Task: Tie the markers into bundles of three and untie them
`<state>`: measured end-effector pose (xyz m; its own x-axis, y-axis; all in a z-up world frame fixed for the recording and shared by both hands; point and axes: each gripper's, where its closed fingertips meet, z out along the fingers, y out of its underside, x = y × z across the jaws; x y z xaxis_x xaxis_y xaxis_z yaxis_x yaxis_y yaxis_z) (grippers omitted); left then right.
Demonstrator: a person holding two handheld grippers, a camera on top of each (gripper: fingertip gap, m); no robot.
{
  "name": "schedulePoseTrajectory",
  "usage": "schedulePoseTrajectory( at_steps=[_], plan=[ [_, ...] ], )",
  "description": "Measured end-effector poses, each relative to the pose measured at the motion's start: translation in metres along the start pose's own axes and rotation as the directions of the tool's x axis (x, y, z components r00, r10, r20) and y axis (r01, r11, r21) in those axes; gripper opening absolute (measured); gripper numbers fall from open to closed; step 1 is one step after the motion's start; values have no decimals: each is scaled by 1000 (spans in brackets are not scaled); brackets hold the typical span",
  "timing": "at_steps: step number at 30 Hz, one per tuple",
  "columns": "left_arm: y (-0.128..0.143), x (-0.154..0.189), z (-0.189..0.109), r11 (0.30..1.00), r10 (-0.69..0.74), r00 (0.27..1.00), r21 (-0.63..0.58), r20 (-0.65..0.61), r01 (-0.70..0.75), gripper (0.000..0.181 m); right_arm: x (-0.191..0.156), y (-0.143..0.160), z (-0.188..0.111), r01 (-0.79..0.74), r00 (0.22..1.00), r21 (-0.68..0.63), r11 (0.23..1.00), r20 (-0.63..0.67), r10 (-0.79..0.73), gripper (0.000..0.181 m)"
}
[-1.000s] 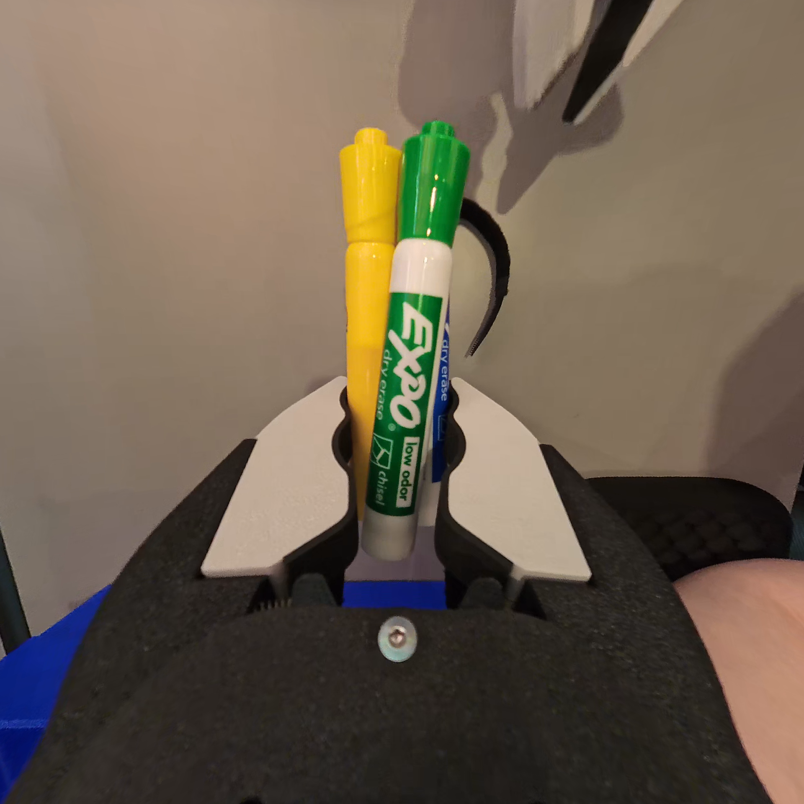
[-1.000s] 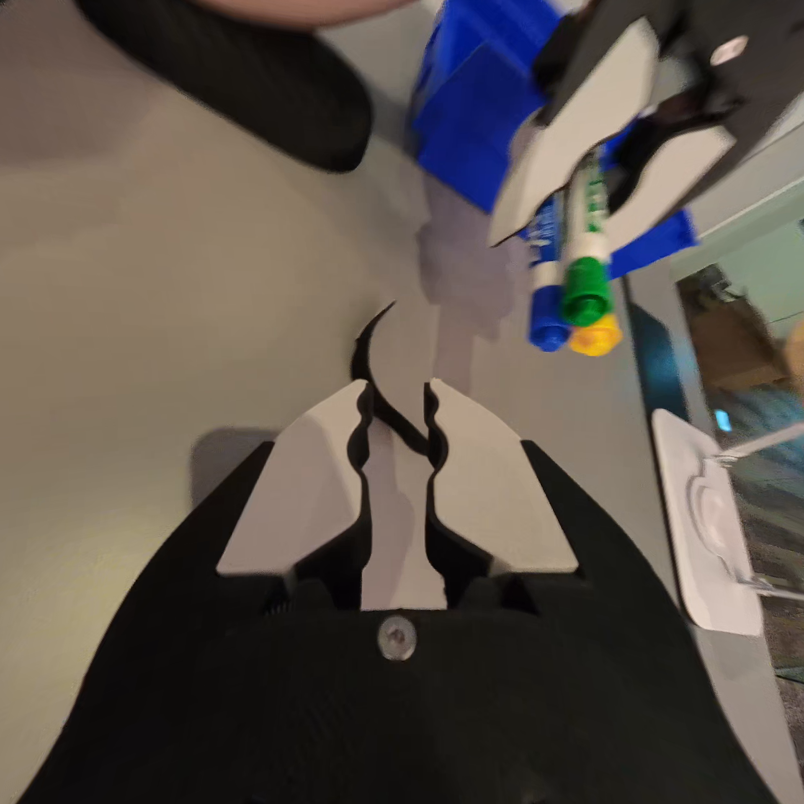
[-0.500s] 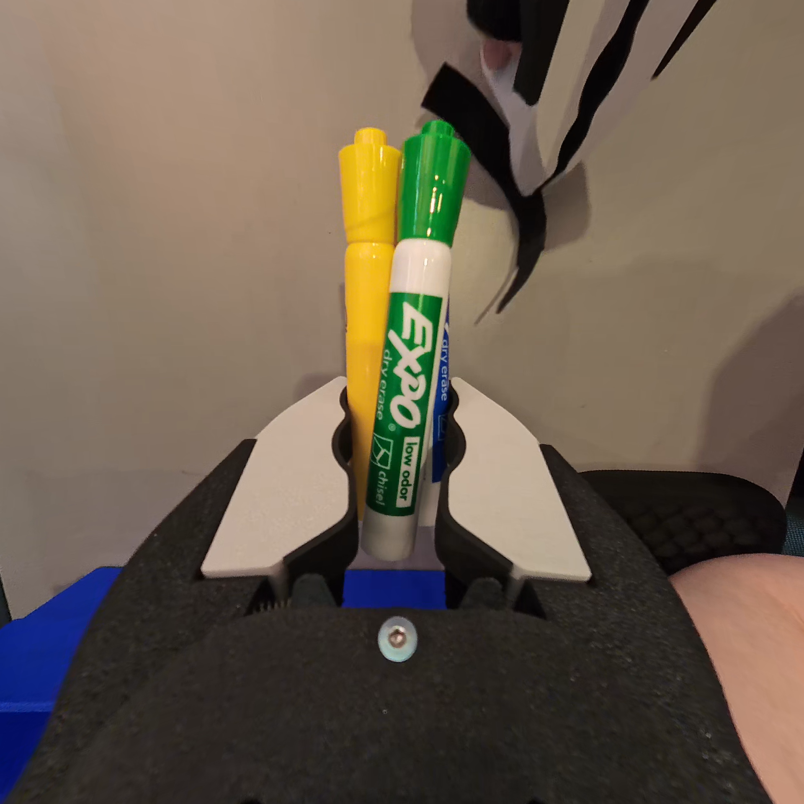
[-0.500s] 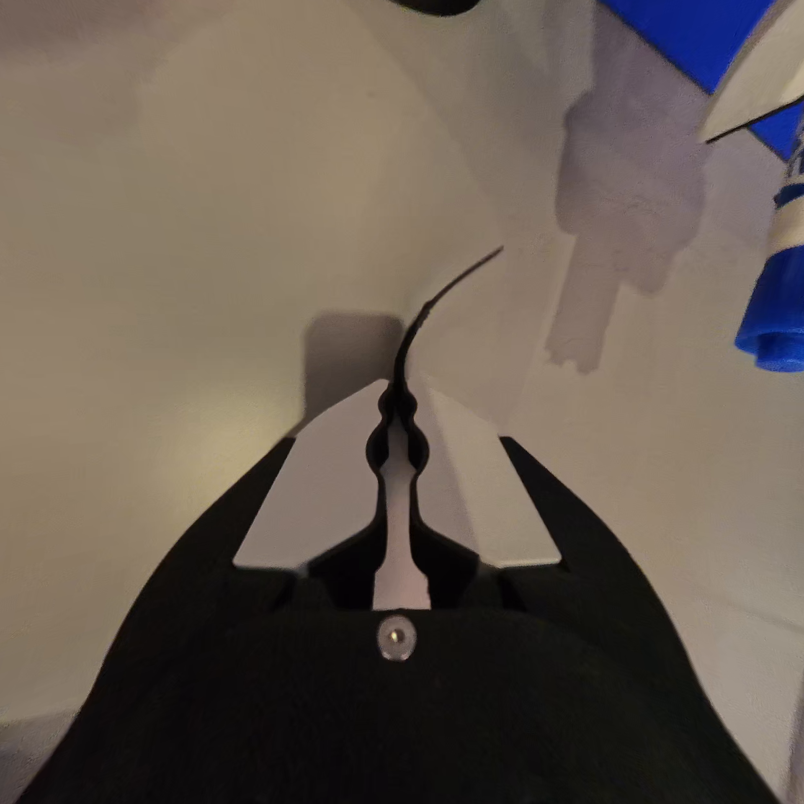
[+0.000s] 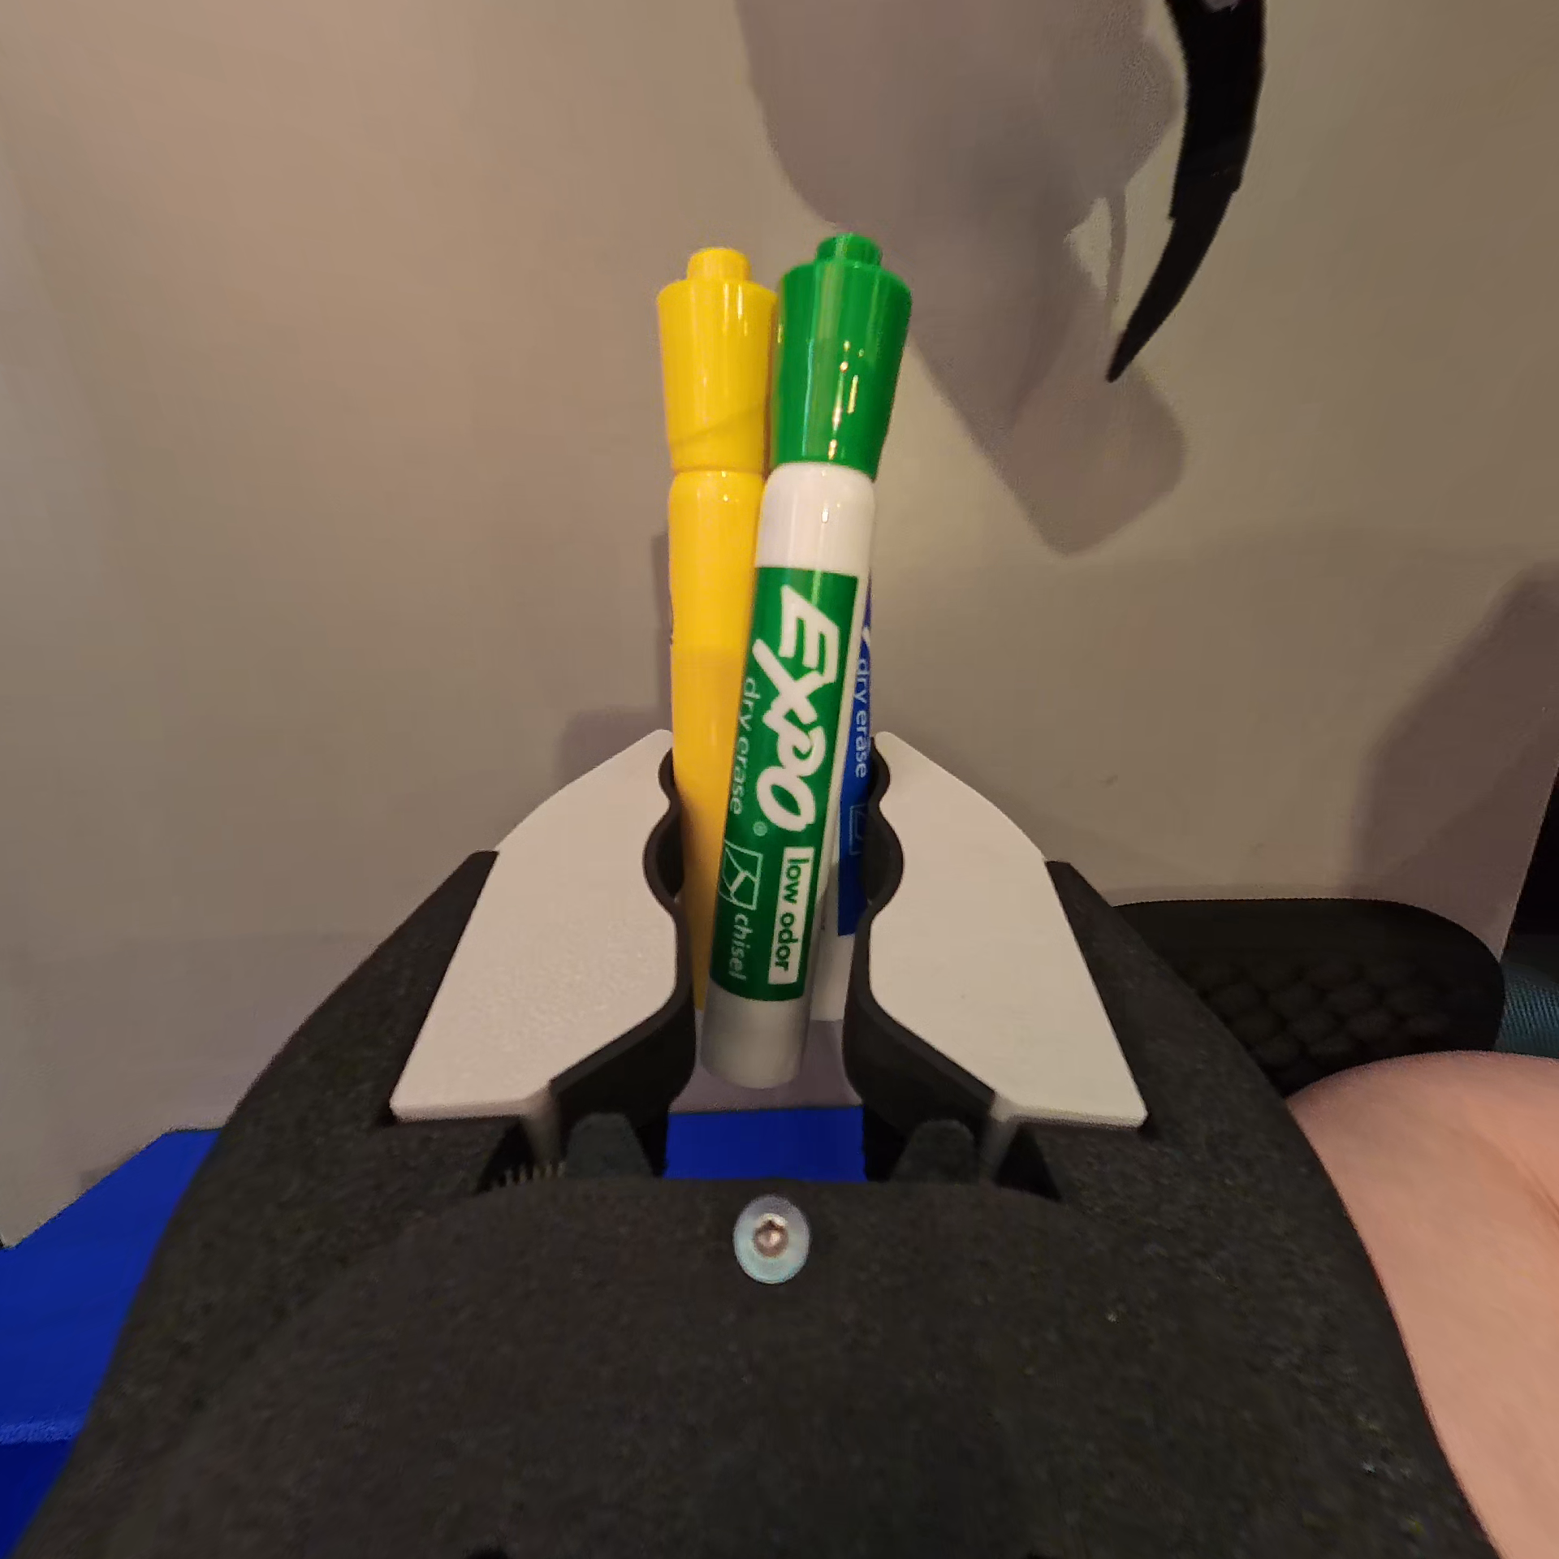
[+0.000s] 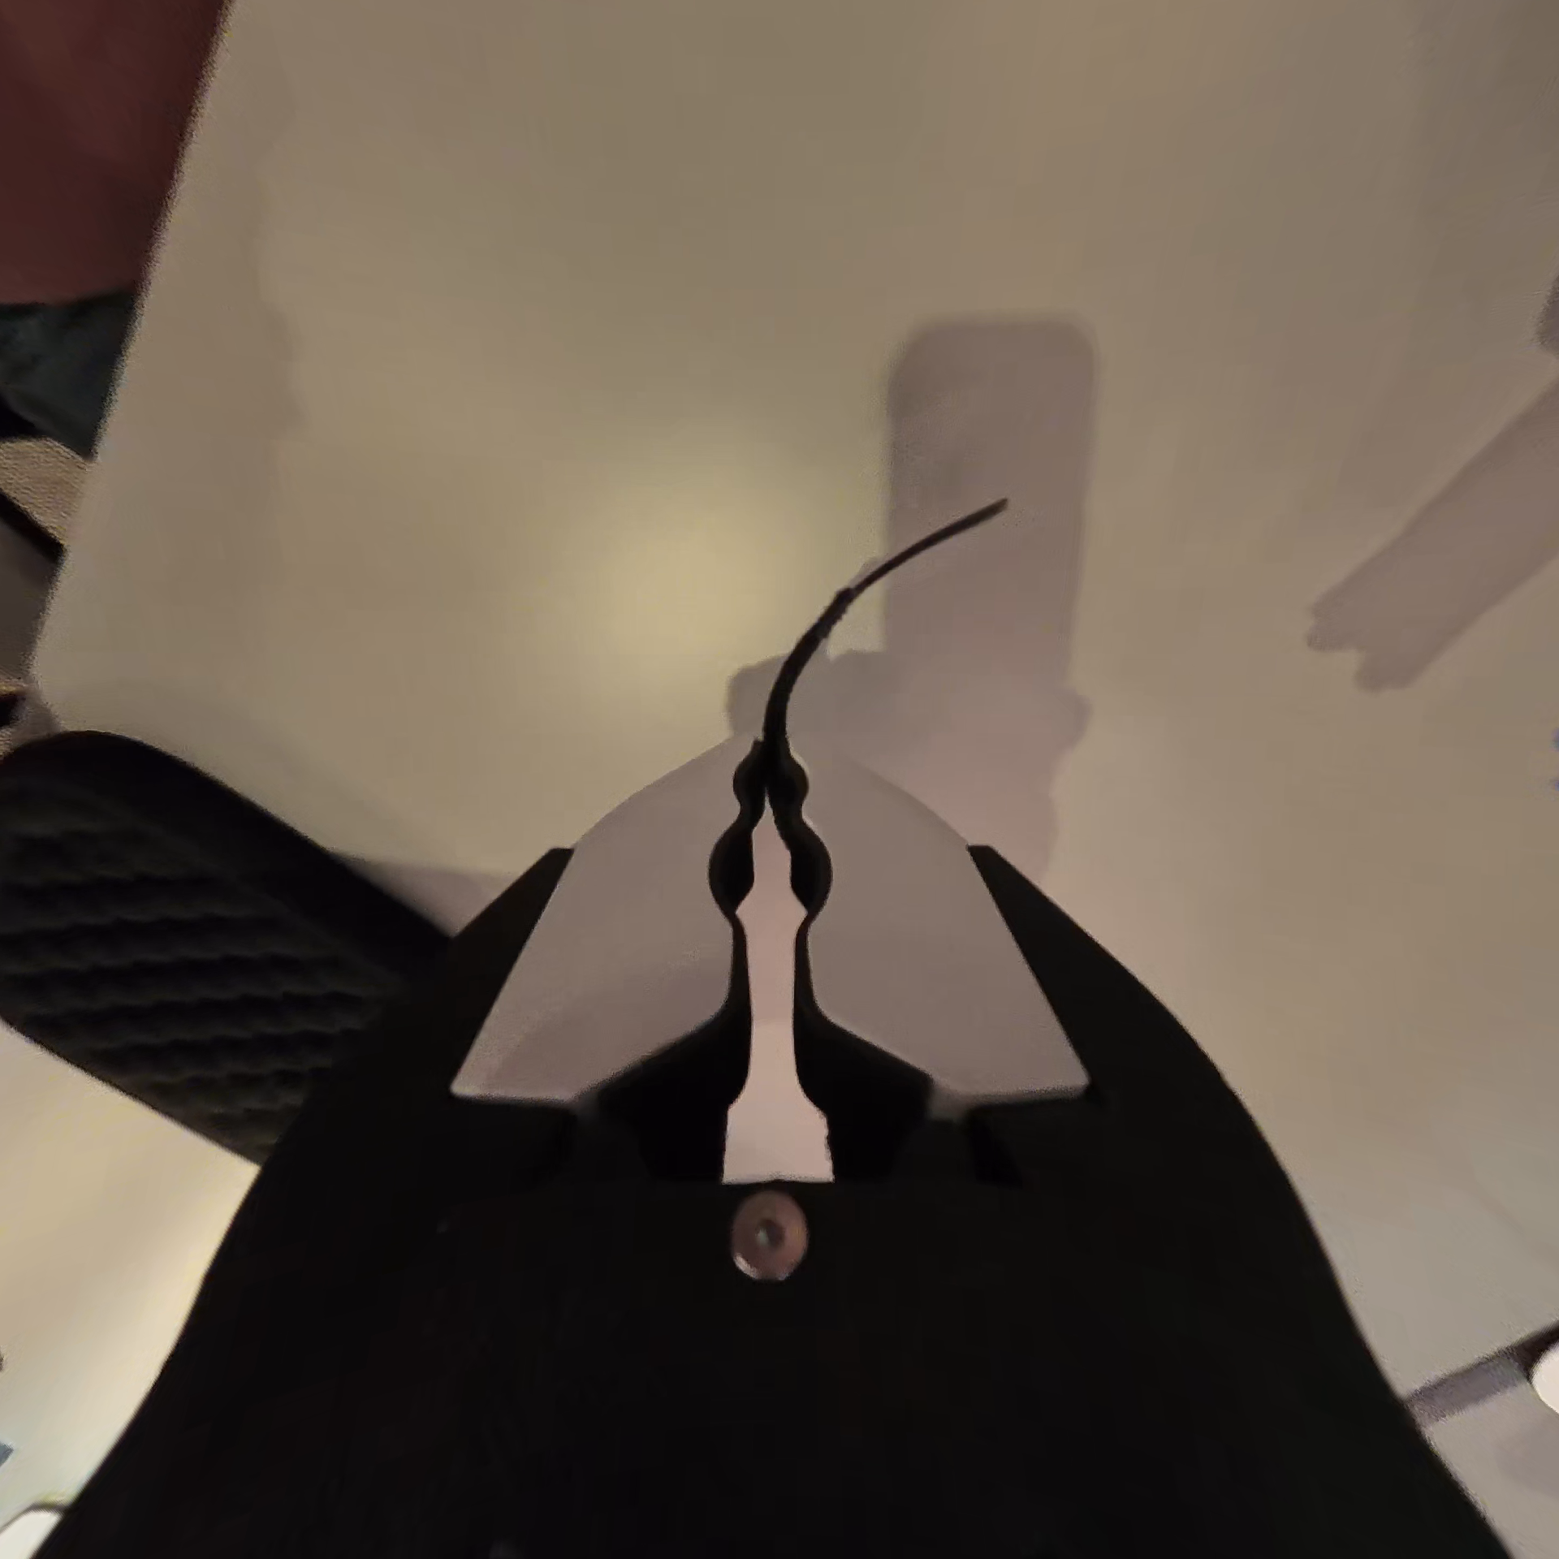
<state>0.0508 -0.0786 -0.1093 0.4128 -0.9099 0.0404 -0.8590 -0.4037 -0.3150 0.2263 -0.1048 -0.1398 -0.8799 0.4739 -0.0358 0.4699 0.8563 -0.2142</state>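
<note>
My left gripper (image 5: 772, 751) is shut on three markers that point forward over the white table: a yellow marker (image 5: 713, 506), a green marker (image 5: 810, 641) in front, and a blue marker (image 5: 856, 759) mostly hidden behind the green one. No strap is around them. My right gripper (image 6: 766, 747) is shut on a thin black strap (image 6: 852, 590), which curves up and to the right from the fingertips. The same strap (image 5: 1198, 186) hangs at the top right of the left wrist view, apart from the markers.
A blue bin (image 5: 51, 1265) lies under my left gripper at the lower left. A black mesh chair part (image 5: 1350, 995) and a person's arm (image 5: 1451, 1265) are at the right. The chair part also shows in the right wrist view (image 6: 152, 928). The white table (image 6: 590, 337) lies beyond. My hands' fingertips stand some 20 cm from each other.
My right gripper closed on the black strap, lifted it off the table and carried it up and to the right, away from the markers. My left gripper kept the markers still.
</note>
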Motion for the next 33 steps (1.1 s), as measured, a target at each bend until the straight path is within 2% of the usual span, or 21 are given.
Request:
schedulePoseTrajectory(
  at_steps=[3, 6, 8, 11, 13, 16, 19, 21, 26, 30, 33],
  plan=[
    [-4, 7, 8, 999, 33, 999, -22, -28, -33, 39, 6, -18, -23, -12, 1000, 82, 997, 22, 10, 4],
    [-11, 13, 13, 997, 65, 997, -30, -46, -66, 39, 18, -38, -51, 38, 999, 149, 988, -43, -32, 4],
    [-13, 17, 16, 996, 81, 995, -35, -56, -83, 39, 27, -45, -63, 80, 992, 119, 990, -103, -67, 4],
    [-17, 20, 20, 995, 89, 993, -39, -73, -92, 39, 41, -48, -69, 153, 967, 8, 988, -206, -148, 4],
    [-17, 21, 22, 994, 92, 993, -45, -80, -95, 39, 41, -45, -66, 157, 965, -52, 986, -203, -165, 4],
    [-12, 17, 20, 996, 76, 995, -51, -68, -80, 39, 24, -42, -55, 102, 990, -10, 995, -95, -102, 4],
    [-8, 13, 16, 998, 50, 997, -45, -58, -52, 39, -6, -33, -32, -13, 989, 28, 1000, 145, 9, 4],
    [-6, 12, 14, 998, 44, 998, -40, -54, -46, 39, -14, -27, -14, -53, 970, 31, 998, 238, 44, 4],
    [-5, 13, 10, 998, 48, 997, -30, -56, -49, 39, -18, -18, 16, -107, 929, 57, 993, 362, 80, 4],
    [-2, 11, 11, 998, 37, 998, -39, -56, -39, 39, -19, -22, 22, -197, 865, 127, 972, 488, 111, 4],
    [-2, 12, 10, 999, 38, 997, -34, -60, -40, 39, -9, -13, 31, -261, 836, 93, 961, 519, 177, 6]
  ],
)
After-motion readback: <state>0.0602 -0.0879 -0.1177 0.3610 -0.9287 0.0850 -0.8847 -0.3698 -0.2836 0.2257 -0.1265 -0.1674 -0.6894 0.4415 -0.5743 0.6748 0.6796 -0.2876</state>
